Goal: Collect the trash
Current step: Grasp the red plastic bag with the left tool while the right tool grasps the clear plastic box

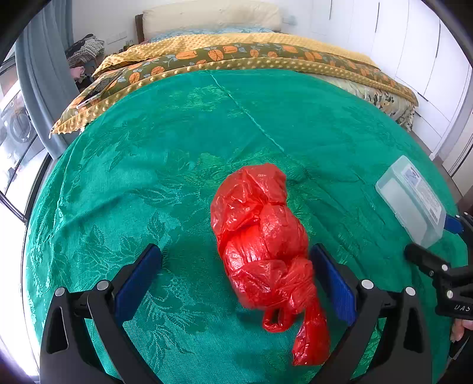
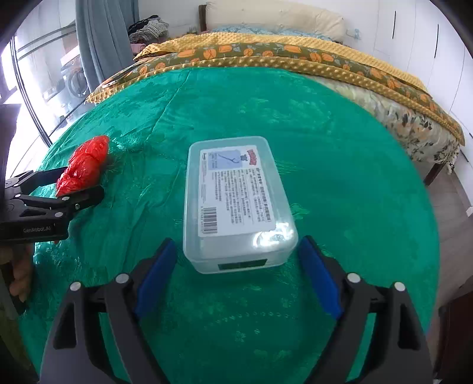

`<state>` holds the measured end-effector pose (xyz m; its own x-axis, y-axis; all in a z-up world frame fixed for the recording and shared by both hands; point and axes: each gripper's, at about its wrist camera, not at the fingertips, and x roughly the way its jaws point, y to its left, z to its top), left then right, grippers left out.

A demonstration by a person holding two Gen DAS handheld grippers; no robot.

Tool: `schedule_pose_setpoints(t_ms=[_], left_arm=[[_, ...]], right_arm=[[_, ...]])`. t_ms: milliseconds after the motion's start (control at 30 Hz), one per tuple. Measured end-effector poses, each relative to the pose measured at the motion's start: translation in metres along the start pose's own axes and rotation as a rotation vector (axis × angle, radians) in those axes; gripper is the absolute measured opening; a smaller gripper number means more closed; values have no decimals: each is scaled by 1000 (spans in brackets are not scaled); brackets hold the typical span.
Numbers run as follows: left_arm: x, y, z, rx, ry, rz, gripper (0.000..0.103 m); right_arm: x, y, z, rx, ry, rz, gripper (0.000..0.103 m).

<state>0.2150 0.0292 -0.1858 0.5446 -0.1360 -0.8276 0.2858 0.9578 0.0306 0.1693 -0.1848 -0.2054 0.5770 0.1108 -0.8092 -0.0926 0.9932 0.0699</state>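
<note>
A knotted red plastic bag (image 1: 263, 248) lies on the green cloth (image 1: 147, 177). My left gripper (image 1: 236, 254) is open, its blue pads on either side of the bag's near end; the right pad is close to the bag. A clear plastic box with a printed label (image 2: 236, 195) lies flat on the cloth. My right gripper (image 2: 236, 248) is open, its pads just short of the box's near corners. The box also shows in the left wrist view (image 1: 414, 201), and the red bag in the right wrist view (image 2: 82, 167).
The green cloth covers the foot of a bed. Behind it lie a yellow dotted blanket (image 1: 236, 63) with an orange-patterned band and a cream pillow (image 1: 212, 14). White wardrobe doors (image 1: 428, 59) stand on the right, a grey curtain (image 1: 41, 73) and window on the left.
</note>
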Motion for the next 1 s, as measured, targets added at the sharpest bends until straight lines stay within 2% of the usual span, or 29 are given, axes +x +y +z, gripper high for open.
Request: schedule_pose_setpoints(t_ms=[300,867,933,1000], left_arm=[[0,1,-1,-2,-1,0,99],[1,1,-1,-1,-1,7,99],[0,2,-2,1,-2,-8,99],[-6,5,-5,7,-8,-56,99]], right_arm=[[2,2,-2,-13,8,-8,92],[4,1,-3,-8,7,-2,93],[4,0,-3,-4,7,6,93],[0,-4,-4,20,-3,39,93]])
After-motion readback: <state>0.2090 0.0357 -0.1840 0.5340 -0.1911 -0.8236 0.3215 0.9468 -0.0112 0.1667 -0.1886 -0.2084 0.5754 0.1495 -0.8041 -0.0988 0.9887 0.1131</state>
